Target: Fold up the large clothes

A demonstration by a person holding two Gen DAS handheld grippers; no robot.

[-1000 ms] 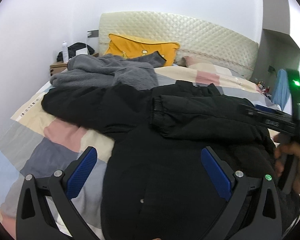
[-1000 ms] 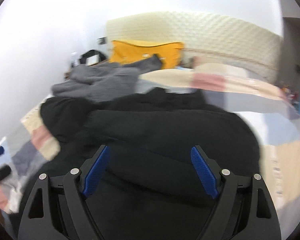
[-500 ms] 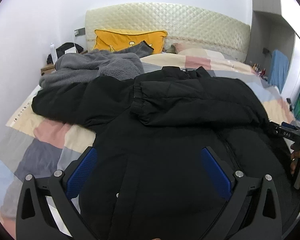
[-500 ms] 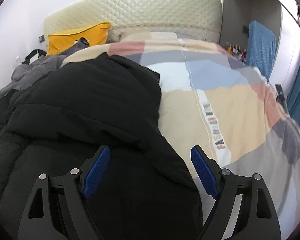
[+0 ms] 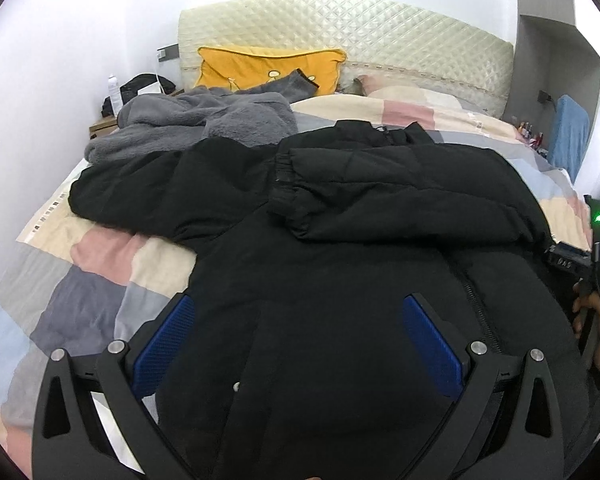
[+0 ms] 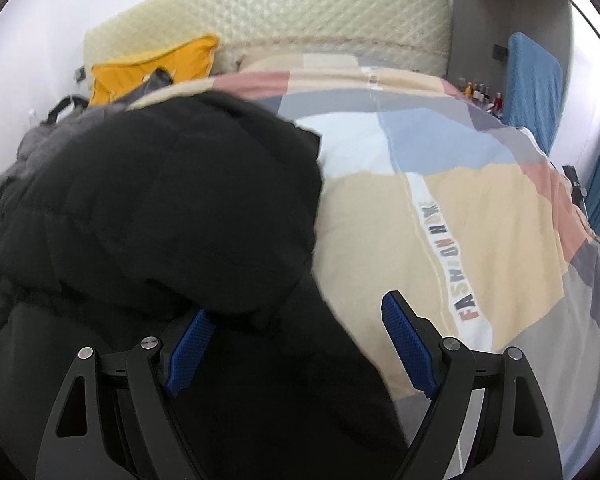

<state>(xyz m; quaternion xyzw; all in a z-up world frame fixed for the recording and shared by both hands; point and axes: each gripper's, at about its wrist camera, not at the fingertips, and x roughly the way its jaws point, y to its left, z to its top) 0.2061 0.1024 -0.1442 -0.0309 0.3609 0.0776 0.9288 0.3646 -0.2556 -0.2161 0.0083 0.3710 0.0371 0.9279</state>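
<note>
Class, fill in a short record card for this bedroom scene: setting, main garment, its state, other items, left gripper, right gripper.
setting: bed with patchwork quilt
main garment: black padded jacket
state: spread on quilt, one sleeve folded across front
other items: grey fleece, yellow pillow
left gripper: open above jacket
right gripper: open at jacket's edge

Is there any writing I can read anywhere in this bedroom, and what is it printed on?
"FASHION HOME": coloured capitals running along a white stripe of the patchwork bedspread.
Small white characters on the right gripper's black body, seen at the edge of the left wrist view: too small to read.
Dark marks along the bedspread's left edge in the left wrist view: too small to read.
Bottles by the wall: labels blurred.
</note>
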